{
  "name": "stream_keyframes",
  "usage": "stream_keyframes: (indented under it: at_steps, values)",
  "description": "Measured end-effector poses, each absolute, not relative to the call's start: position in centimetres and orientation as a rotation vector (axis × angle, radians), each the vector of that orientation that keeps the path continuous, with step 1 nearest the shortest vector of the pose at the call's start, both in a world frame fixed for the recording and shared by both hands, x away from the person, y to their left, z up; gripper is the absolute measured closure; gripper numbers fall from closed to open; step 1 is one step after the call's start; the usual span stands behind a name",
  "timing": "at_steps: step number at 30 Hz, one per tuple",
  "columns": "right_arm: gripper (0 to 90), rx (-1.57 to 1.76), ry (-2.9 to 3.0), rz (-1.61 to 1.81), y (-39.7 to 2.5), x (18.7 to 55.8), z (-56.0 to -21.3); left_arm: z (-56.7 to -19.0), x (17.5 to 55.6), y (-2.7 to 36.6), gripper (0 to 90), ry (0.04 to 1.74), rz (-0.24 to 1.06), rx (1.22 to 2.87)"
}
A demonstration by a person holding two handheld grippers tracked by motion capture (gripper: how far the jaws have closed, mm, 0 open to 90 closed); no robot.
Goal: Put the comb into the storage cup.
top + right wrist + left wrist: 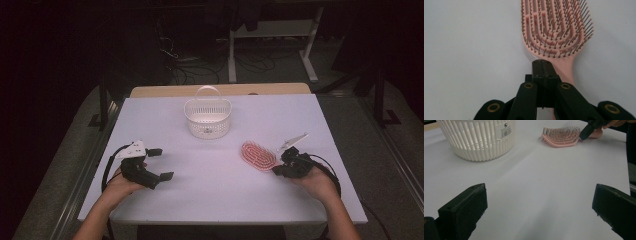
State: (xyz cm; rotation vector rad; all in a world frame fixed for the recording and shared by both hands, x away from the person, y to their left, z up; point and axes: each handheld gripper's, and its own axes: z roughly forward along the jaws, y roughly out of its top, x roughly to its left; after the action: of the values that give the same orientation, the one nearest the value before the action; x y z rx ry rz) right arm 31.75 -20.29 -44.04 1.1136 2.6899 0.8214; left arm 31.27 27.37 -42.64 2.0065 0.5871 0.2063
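Resting closed above pink hairbrush (556,30) handle: right claw (545,65).

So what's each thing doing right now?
Hairbrush: lying flat on the table, bristles up.
Basket: standing upright, handle up, looks empty.
Left gripper: open, holding nothing.
Right gripper: jaws pressed together over the brush handle, not clearly gripping it.
Table: white top, everything rests on it.
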Motion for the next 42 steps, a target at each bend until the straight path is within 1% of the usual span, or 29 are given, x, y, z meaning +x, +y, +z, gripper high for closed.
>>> stream_keyframes:
  at_steps: [5, 6, 7, 8, 9, 10, 13, 14, 15, 17, 20, 22, 25, 28, 29, 32, 42]
  values:
    - [88.4, 1.096, 2.678, 0.945, -20.7, 31.5, -43.3, -42.6, 31.2, 27.3, 0.0, 0.585, 0.208, 2.009]
    - [86.3, 1.102, 2.664, 0.993, -20.8, 31.4, -43.0, -42.7, 31.2, 27.3, 0.0, 0.584, 0.209, 2.009]
    - [86.3, 1.102, 2.664, 0.993, -20.8, 31.4, -43.0, -42.7, 31.2, 27.3, 0.0, 0.584, 0.209, 2.009]
    - [82.6, 1.102, 2.65, 1.049, -20.9, 31.4, -42.7, -42.7, 31.2, 27.3, 0.0, 0.584, 0.209, 2.01]
    - [82.6, 1.102, 2.65, 1.049, -20.9, 31.4, -42.7, -42.7, 31.2, 27.3, 0.0, 0.584, 0.209, 2.01]
    - [79.9, 1.102, 2.641, 1.086, -20.9, 31.3, -42.6, -42.7, 31.2, 27.2, 0.0, 0.583, 0.208, 2.011]
    - [67.4, 1.088, 2.613, 1.156, -20.8, 31.3, -42.2, -42.7, 31.2, 27.2, 0.0, 0.582, 0.207, 2.012]
    - [57.5, 1.087, 2.585, 1.185, -20.7, 31.2, -42.0, -42.7, 31.2, 27.2, 0.0, 0.581, 0.207, 2.014]
    - [57.5, 1.087, 2.585, 1.185, -20.7, 31.2, -42.0, -42.7, 31.2, 27.2, 0.0, 0.581, 0.207, 2.013]
    - [47.6, 1.073, 2.562, 1.207, -20.5, 31.1, -41.8, -42.6, 31.2, 27.2, 0.0, 0.579, 0.206, 2.014]
    - [37.1, 1.059, 2.544, 1.238, -20.3, 31.1, -41.6, -42.6, 31.1, 27.1, 0.0, 0.58, 0.205, 2.013]
    - [32.2, 1.046, 2.539, 1.246, -20.1, 31.1, -41.5, -42.6, 31.1, 27.1, 0.0, 0.577, 0.205, 2.015]
    - [22.5, 1.037, 2.521, 1.254, -19.8, 31.0, -41.5, -42.6, 31.1, 27.1, 0.0, 0.574, 0.204, 2.014]
    - [10.8, 1.019, 2.492, 1.271, -19.6, 30.8, -41.3, -42.6, 31.0, 27.0, 0.0, 0.571, 0.201, 2.014]
    - [10.8, 1.019, 2.492, 1.271, -19.6, 30.8, -41.3, -42.6, 31.0, 27.0, 0.0, 0.571, 0.2, 2.013]
    - [1.0, 0.996, 2.481, 1.283, -19.4, 30.7, -41.3, -42.5, 31.0, 27.1, 0.0, 0.572, 0.197, 2.011]
    - [0.0, 0.942, 2.506, 1.287, -18.8, 30.5, -41.4, -42.3, 30.9, 27.1, 0.0, 0.578, 0.162, 1.997]
